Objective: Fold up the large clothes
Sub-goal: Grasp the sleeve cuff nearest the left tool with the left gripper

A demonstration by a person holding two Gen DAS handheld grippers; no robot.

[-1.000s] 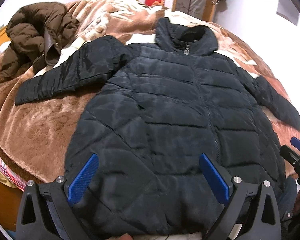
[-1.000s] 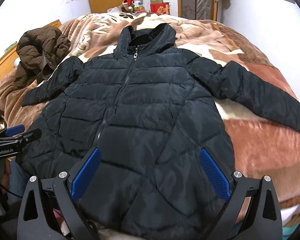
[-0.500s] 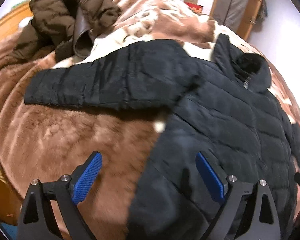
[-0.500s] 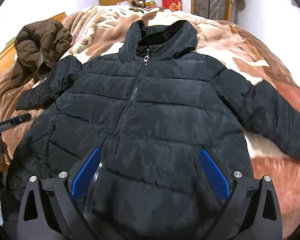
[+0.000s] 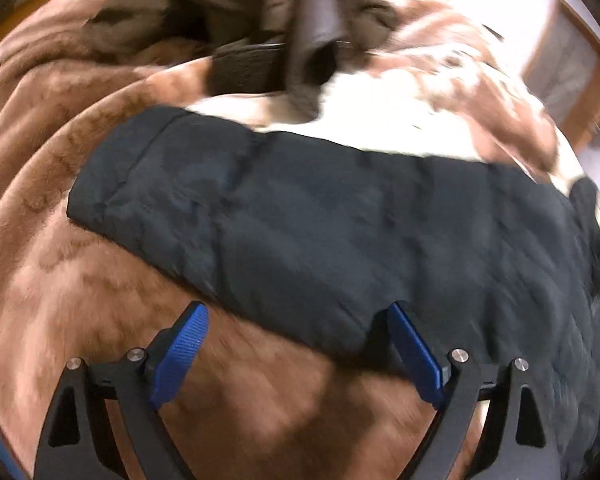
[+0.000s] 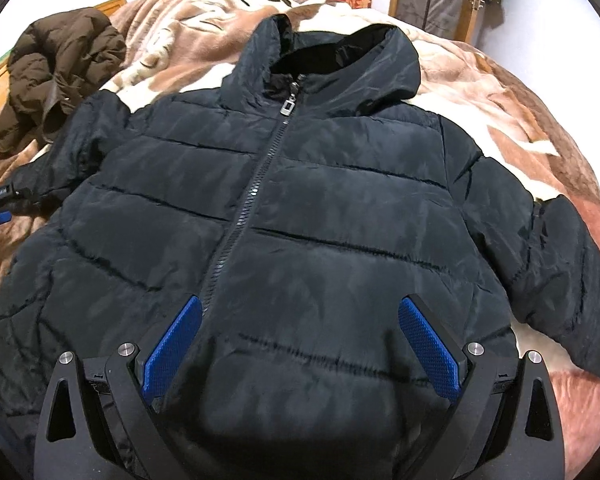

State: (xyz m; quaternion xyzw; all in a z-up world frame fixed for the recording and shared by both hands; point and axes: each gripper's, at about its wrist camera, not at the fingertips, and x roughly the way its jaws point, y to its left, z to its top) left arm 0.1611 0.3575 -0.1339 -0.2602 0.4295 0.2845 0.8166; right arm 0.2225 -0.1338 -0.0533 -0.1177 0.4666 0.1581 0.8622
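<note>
Your black jacket [image 6: 300,220] lies flat, nothing folded; left gripper [image 5: 296,344] closing emptily over its sleeve [image 5: 260,220], right gripper [image 6: 300,344] spread wide, empty

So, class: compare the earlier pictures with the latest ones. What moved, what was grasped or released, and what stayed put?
The left tool swung from the black jacket's hem out to its sleeve; its jaws are closing slightly, nothing gripped yet. The right tool moved up over the black jacket towards the collar, open. Nothing was grasped or released. The black jacket and brown coat lie unmoved on the blanket.
</note>
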